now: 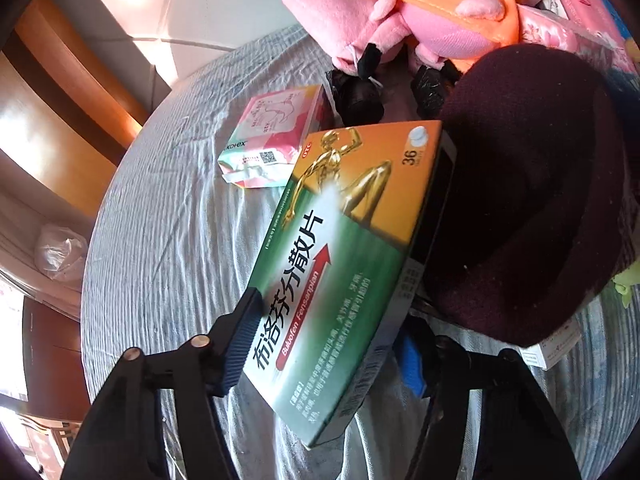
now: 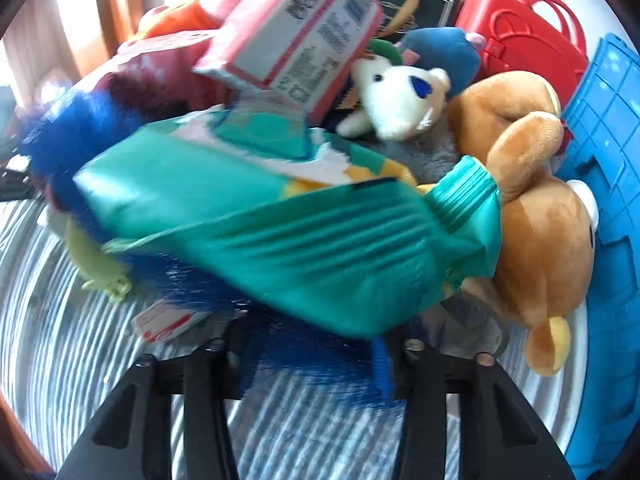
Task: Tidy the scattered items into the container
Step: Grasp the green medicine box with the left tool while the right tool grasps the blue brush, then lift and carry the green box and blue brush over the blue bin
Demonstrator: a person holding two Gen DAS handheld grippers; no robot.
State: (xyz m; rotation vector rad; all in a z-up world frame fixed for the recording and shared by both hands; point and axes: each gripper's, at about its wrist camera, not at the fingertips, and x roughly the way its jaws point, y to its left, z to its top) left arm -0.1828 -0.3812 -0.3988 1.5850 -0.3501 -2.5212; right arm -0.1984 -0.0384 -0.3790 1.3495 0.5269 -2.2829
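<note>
My left gripper [image 1: 320,344] is shut on a green and orange medicine box [image 1: 340,248] and holds it tilted above the striped grey bedcover [image 1: 160,240]. A dark maroon hat [image 1: 532,200] lies just right of the box. My right gripper [image 2: 304,344] is shut on a teal packet [image 2: 280,232], held above the cover; the view is blurred. A blue furry toy [image 2: 76,128] lies behind and under the packet. The blue crate [image 2: 608,200] stands at the right edge of the right wrist view.
A pink plush pig in orange [image 1: 420,16] and a pink pad packet [image 1: 272,136] lie beyond the box. In the right wrist view lie a brown bear [image 2: 540,220], a white plush [image 2: 400,100], a pink box [image 2: 296,32] and a red case [image 2: 520,36].
</note>
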